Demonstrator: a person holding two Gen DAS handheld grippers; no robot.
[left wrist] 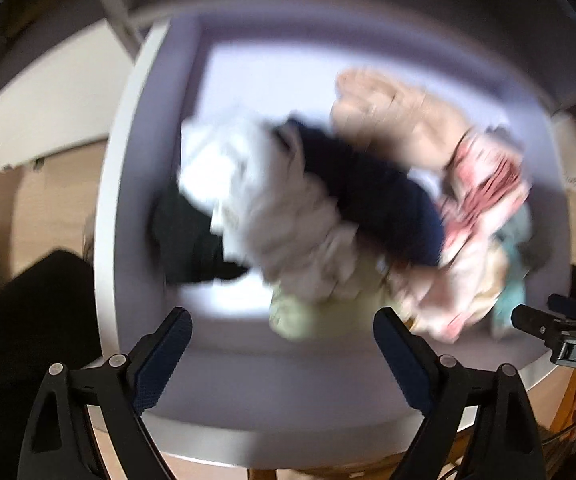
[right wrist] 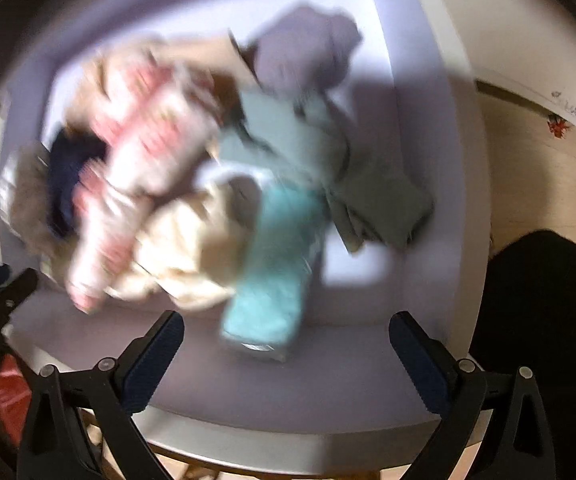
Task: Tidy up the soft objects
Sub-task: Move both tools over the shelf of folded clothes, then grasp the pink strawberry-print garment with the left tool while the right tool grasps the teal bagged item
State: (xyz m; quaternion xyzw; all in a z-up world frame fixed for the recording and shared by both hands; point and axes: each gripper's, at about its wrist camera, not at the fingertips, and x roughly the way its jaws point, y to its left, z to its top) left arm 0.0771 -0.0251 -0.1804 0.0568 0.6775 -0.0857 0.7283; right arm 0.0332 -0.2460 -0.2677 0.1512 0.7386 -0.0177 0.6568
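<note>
A pile of soft clothes (left wrist: 328, 208) lies in a white bin (left wrist: 127, 208). In it are a dark blue piece (left wrist: 376, 200), a pink and white piece (right wrist: 139, 152) and a teal towel (right wrist: 275, 264). All of it looks blurry. The left tool (left wrist: 283, 340) hangs above the bin, its jaws wide apart and empty. The right tool (right wrist: 288, 344) is wide apart and empty too.

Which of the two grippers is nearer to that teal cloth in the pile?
Right. The right gripper hangs open just above the teal cloth, which lies between its fingers in its view. The left gripper hangs open over the pale green and white clothes, farther off.
</note>
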